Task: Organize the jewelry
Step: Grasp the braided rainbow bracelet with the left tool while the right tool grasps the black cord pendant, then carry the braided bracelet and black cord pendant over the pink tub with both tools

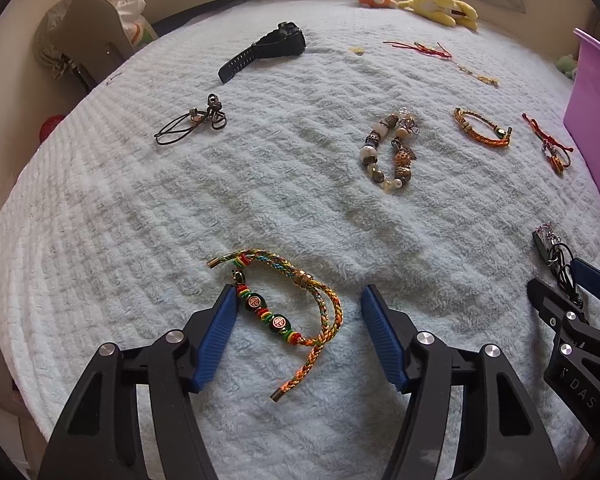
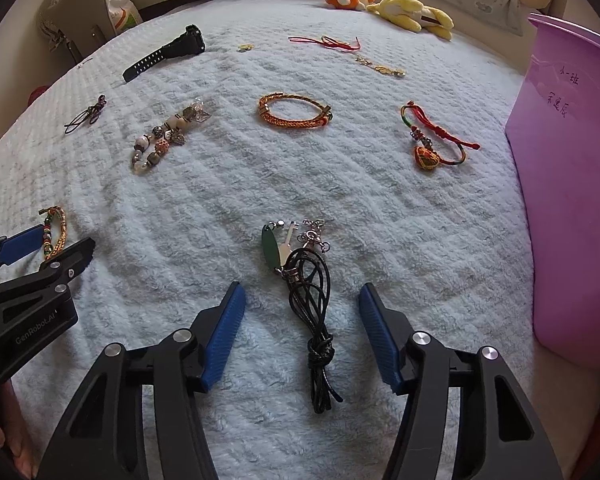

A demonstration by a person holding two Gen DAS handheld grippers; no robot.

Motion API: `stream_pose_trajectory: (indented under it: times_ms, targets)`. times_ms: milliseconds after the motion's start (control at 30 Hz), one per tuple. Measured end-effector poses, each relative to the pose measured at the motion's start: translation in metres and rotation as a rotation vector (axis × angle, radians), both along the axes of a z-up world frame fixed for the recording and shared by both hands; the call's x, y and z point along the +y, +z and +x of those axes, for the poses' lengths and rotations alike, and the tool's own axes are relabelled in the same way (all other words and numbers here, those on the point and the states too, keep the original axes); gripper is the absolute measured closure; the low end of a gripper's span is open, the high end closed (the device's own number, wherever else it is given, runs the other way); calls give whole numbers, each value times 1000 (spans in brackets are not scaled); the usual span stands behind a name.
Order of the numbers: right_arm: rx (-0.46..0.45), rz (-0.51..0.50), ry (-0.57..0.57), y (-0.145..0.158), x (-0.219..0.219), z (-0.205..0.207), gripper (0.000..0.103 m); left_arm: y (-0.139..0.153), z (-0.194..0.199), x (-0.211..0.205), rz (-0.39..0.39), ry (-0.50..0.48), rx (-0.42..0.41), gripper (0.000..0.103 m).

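Jewelry lies spread on a pale fluffy blanket (image 1: 148, 208). My left gripper (image 1: 296, 296) is open, its blue fingers either side of a multicoloured braided bracelet (image 1: 284, 312) with two dark beads. My right gripper (image 2: 302, 294) is open around a black cord necklace (image 2: 312, 312) with a green pendant (image 2: 271, 246) and silver charms. Farther off lie a beaded bracelet (image 1: 388, 152), an orange braided bracelet (image 2: 294, 112), a red knotted bracelet with a heart charm (image 2: 432, 140), a black watch (image 1: 264, 50), a dark cord piece (image 1: 196, 122), red strings (image 2: 328, 42) and a gold chain (image 2: 380, 66).
A purple plastic bin (image 2: 572, 184) stands at the right edge of the blanket. Orange and yellow plush toys (image 1: 416, 0) lie at the far edge. A chair (image 1: 80, 40) and bags stand beyond the far left edge.
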State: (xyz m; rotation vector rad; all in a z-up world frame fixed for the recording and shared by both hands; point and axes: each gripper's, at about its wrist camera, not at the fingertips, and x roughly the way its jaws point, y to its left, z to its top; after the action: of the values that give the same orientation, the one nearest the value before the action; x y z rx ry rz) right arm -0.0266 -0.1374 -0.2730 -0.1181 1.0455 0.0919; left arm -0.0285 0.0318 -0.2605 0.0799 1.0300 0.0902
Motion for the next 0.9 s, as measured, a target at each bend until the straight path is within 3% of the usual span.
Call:
stream_pose_trajectory:
  times_ms: [133, 233, 267, 667, 900]
  targets:
    - [4, 2, 20, 1, 6, 0, 64, 1, -4, -9, 4, -32, 6, 68]
    - [12, 1, 34, 4, 10, 0, 85, 3, -6, -11, -10, -40, 13, 86]
    - [18, 10, 41, 5, 10, 0, 97, 4, -6, -11, -19, -47, 19, 93]
    - [26, 71, -31, 36, 4, -8, 99, 31, -15, -5, -89, -115, 55, 95]
    - [48, 127, -89, 81, 8, -24, 99, 74, -13, -2, -107, -175, 86, 95]
